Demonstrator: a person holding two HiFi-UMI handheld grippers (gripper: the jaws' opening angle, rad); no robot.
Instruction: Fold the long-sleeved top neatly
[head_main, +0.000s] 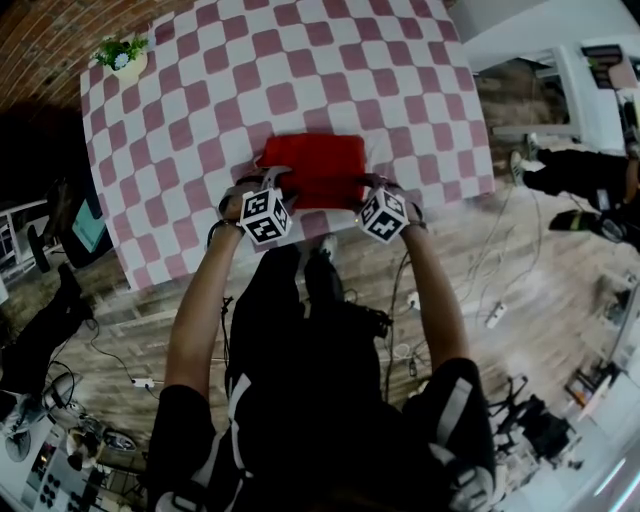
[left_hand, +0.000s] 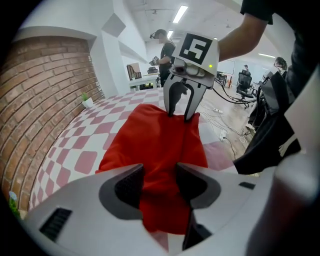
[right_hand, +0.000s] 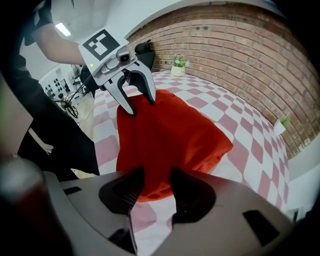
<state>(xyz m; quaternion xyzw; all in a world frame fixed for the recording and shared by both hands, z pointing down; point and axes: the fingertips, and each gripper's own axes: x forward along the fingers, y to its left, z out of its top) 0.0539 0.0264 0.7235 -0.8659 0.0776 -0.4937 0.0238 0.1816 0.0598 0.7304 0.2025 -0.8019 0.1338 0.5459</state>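
Observation:
The red long-sleeved top lies folded into a compact rectangle near the front edge of the pink-and-white checked table. My left gripper is at its near left corner and my right gripper at its near right corner, both pointing steeply down. In the left gripper view the red cloth runs between my spread jaws, with the right gripper standing at the far edge. In the right gripper view the cloth lies between the parted jaws, and the left gripper stands spread over the far corner.
A small potted plant stands at the table's far left corner, by a brick wall. The table's front edge runs just under my grippers. Cables and plugs lie on the wooden floor, and a person's shoes show at the right.

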